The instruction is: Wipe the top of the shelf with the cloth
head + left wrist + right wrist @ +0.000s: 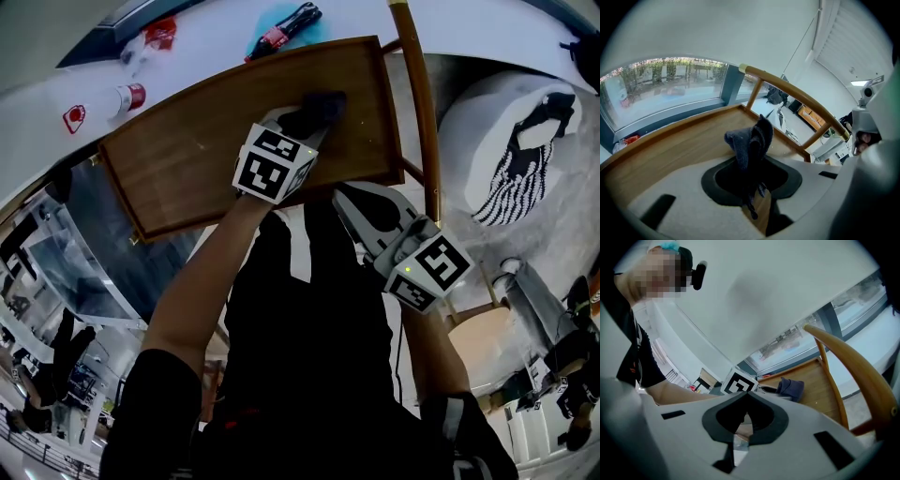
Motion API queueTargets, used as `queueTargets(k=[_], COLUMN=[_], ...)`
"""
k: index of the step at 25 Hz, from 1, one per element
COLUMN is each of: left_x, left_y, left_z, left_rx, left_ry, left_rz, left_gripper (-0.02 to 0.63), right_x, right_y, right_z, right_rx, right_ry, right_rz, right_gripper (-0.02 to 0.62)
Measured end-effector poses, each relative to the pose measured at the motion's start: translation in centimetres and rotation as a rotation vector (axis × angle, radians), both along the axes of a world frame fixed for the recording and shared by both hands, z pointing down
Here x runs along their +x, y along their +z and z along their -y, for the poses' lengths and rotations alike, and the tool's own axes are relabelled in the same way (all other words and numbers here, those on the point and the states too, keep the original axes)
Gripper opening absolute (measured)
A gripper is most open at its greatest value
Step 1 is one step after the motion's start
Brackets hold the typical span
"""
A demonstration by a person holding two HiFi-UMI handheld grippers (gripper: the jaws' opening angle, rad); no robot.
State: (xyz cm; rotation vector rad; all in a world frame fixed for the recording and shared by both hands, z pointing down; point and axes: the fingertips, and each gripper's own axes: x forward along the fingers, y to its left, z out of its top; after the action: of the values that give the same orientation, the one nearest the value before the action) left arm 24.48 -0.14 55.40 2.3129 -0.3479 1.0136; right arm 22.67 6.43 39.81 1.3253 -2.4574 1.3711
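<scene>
A dark blue-grey cloth point(319, 106) lies bunched on the brown wooden shelf top point(187, 155), near its far right part. My left gripper point(309, 117) reaches over the shelf and is shut on the cloth. In the left gripper view the cloth point(751, 138) stands up in a crumpled peak out of the closed jaws, over the wood point(670, 145). My right gripper point(345, 199) hangs off the shelf's near edge, lower right, jaws together with nothing in them. The right gripper view shows the cloth point(791, 387) and the left gripper's marker cube point(739, 383) ahead on the shelf.
A curved wooden rail point(417, 89) runs along the shelf's right side on thin posts. Behind the shelf a white ledge point(216, 33) carries a dark bottle point(284, 28) on a blue patch and a red-banded bottle point(127, 97). A white rounded seat with a striped cloth point(516, 164) stands at right.
</scene>
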Motion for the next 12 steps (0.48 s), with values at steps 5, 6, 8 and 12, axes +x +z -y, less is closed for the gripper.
queueTargets(k=[5,6,8,12], left_x=[1.9,2.1,2.7,3.9], left_y=[-0.1,-0.1,-0.2,-0.3], left_z=[-0.5,-0.6,-0.8,-1.2], left_rx=[0.007,0.008,0.006,-0.002], left_ry=[0.033,0.039,0.049,0.067], left_rz=[-0.022,-0.024,-0.027,-0.039], left_gripper=[0.120,0.120,0.120,0.120], right_x=[0.8,0.9,1.1,1.4], right_y=[0.0,0.0,0.0,0.1], right_z=[-0.2,-0.2,-0.4,-0.7], right_rx=[0.000,0.001,0.001,-0.004], right_ry=[0.020,0.023,0.025,0.031], right_rz=[-0.001,-0.002,-0.003,-0.006], right_gripper=[0.005,0.005,0.005,0.005])
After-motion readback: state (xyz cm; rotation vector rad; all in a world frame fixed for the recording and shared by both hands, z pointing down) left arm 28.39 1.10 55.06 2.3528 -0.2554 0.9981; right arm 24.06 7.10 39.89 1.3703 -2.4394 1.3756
